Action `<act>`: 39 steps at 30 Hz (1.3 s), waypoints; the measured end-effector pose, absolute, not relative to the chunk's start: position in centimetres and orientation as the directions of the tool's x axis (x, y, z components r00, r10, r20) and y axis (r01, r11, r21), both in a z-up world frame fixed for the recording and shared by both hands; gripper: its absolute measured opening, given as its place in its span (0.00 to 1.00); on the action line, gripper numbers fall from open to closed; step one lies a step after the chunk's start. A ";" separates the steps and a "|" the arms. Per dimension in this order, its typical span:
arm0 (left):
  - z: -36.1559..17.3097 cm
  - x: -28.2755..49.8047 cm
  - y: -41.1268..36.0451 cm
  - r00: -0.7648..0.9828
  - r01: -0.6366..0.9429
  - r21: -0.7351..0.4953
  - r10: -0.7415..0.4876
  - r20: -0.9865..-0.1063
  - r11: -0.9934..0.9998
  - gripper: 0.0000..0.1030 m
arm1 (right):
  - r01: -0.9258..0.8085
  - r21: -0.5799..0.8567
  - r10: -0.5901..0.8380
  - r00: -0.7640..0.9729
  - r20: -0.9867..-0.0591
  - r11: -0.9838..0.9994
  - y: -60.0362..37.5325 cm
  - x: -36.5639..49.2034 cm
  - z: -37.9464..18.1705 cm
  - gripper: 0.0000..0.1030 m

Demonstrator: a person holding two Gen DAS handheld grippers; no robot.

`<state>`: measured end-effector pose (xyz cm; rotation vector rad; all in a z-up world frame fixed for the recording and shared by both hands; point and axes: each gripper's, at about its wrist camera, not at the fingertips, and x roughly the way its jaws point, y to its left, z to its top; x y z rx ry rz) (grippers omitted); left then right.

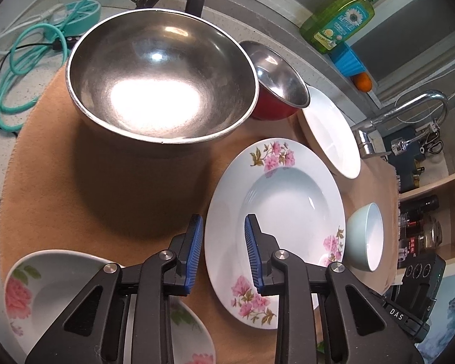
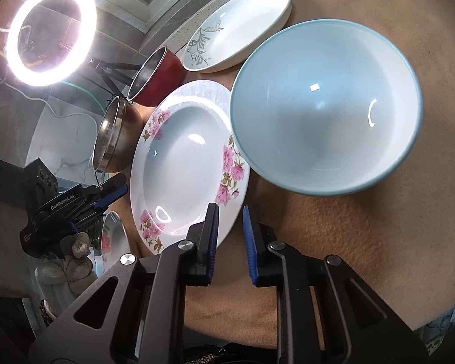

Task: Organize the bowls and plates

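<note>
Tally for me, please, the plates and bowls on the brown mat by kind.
Metal bowls: 2 (large steel bowl, red-sided bowl)
Ceramic bowls: 1 (pale blue bowl)
Plates: 3 (pink-blossom plate, grey-leaf plate, rose plate)
Total: 6

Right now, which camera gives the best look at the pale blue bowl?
The right wrist view: the pale blue bowl fills it, showing the whole rim and white inside. The left wrist view shows the same bowl only small and side-on at the right, beyond the pink-flowered plate.
</note>
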<state>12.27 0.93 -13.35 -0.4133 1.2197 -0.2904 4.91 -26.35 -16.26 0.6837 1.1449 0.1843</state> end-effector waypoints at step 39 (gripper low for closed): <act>-14.3 11.5 0.1 0.282 0.022 -0.406 -0.395 -0.874 0.914 0.19 | 0.127 0.475 0.396 0.391 -0.831 0.871 -25.3 6.0 -16.2 0.12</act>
